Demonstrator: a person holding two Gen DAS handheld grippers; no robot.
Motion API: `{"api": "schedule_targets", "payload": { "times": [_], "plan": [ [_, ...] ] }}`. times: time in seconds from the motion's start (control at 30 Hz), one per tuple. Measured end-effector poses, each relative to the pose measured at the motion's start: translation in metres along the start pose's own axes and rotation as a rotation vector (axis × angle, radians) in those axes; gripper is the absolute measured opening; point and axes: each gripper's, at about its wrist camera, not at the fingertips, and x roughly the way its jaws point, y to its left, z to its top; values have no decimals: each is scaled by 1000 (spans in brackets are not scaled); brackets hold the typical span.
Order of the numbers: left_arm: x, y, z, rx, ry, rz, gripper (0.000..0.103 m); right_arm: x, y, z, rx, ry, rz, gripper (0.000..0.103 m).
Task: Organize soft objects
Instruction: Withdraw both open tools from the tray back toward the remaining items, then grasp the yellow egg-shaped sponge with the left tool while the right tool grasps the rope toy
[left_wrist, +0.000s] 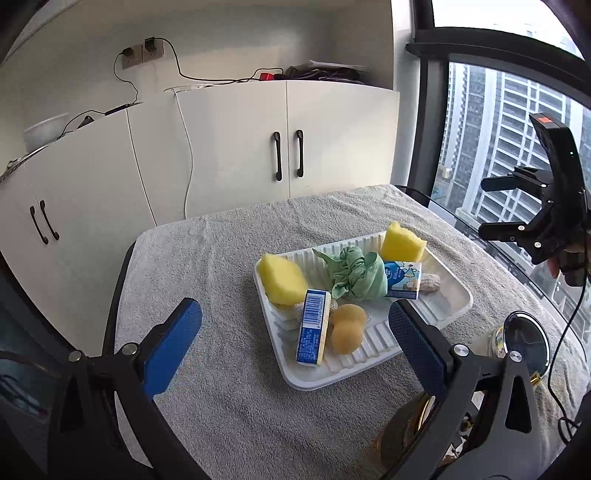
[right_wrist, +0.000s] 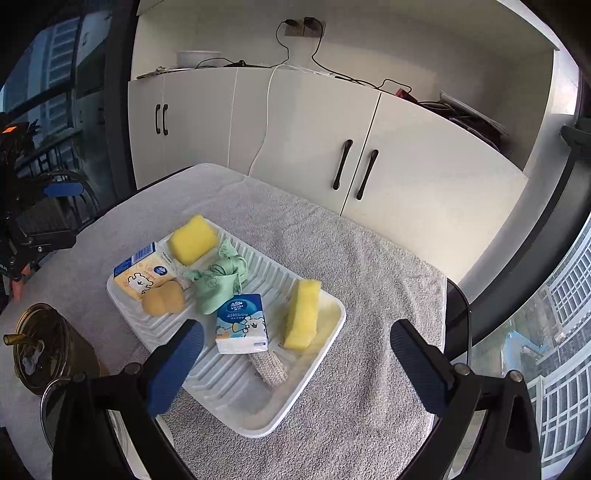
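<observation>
Right wrist: white tray (right_wrist: 295, 398) holds sponges, tissue packs, cloth.

- Soft, even daylight comes in through the window (left_wrist: 491, 147); both views are bright.
- Shadows on the grey towel (left_wrist: 229, 258) are faint and diffuse.
- Strong fisheye bending curves the white cabinets (right_wrist: 369, 147), with dark corners.
- The centre is sharp; the edges are slightly soft.

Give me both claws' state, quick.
Left claw: open, holding nothing, above the white tray.
Right claw: open, holding nothing.
</observation>
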Motion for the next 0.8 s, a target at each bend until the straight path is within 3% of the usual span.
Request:
{"api": "schedule_targets", "payload": {
  "times": [0.37,0.8],
  "plan": [
    [-56,-26,-22,14,-59,-16,103,-61,26,-17,23,-95,33,103],
    [-110,-65,-75,-11,-76,-79,103,-126,81,-71,42,-166,87,103]
  ]
}}
